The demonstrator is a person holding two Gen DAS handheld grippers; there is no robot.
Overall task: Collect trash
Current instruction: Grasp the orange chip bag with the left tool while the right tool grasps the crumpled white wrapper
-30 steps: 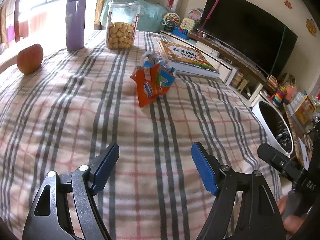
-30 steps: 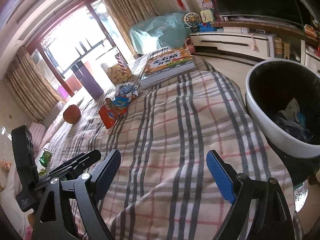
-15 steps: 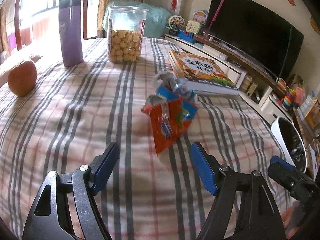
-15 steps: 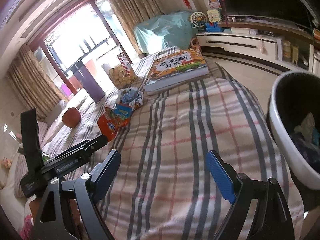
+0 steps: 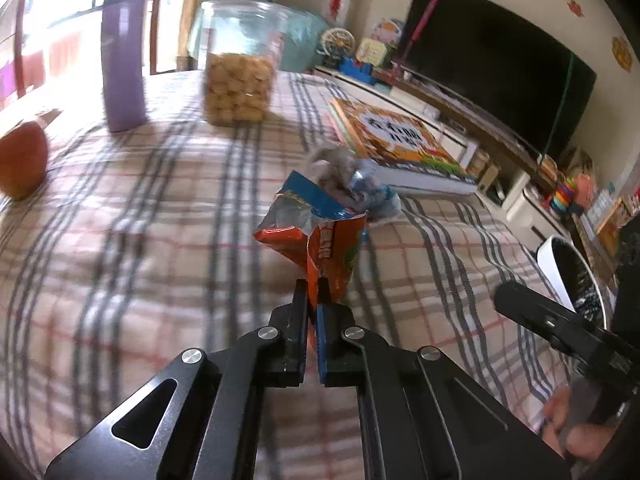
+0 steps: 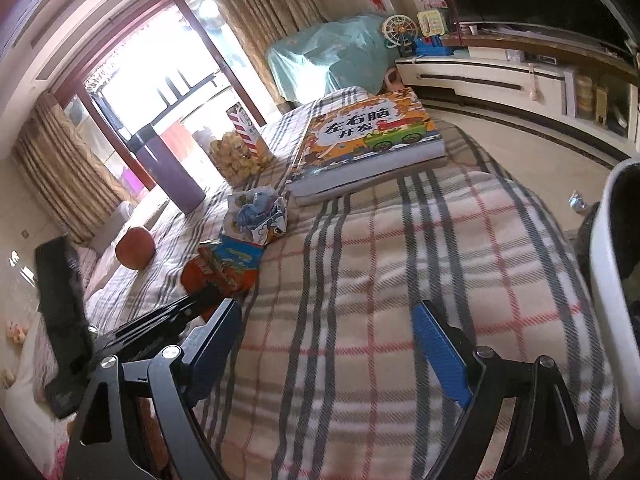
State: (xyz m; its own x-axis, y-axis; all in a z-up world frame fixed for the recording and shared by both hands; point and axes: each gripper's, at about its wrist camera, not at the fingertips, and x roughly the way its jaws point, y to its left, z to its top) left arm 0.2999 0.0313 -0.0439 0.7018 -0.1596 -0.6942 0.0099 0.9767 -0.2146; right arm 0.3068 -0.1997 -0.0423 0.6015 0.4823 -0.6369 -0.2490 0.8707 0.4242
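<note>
Left wrist view: the left gripper [image 5: 314,292] has just clamped its jaws on the near edge of the orange wrapper [image 5: 328,252], which half a second earlier lay free between the parted fingers on the plaid cloth [image 5: 120,240]; the wrapper now stands pinched upright, its torn mouth gaping toward the camera. Judged from this, the first piece of trash is secured and the carry to the bin [image 5: 560,264], at the table's right edge, can follow. Behind the wrapper, a crumpled blue-and-white wrapper [image 5: 360,188] lies uncollected just beside the book [image 5: 400,140]. Right wrist view: the right gripper [image 6: 332,344] hovers over bare cloth with its fingers spread wide and nothing between them, closer to the trash pile than a second ago; the bin's white rim [image 6: 608,280] fills the right edge, its contents hidden at this angle. The clear jar [image 5: 240,60] holds round biscuits to roughly half its height, lid not discernible. The purple flask [image 5: 122,56] stands capped, its contents unseen. An orange fruit [image 5: 22,164] rests at far left, apart from the trash.
</note>
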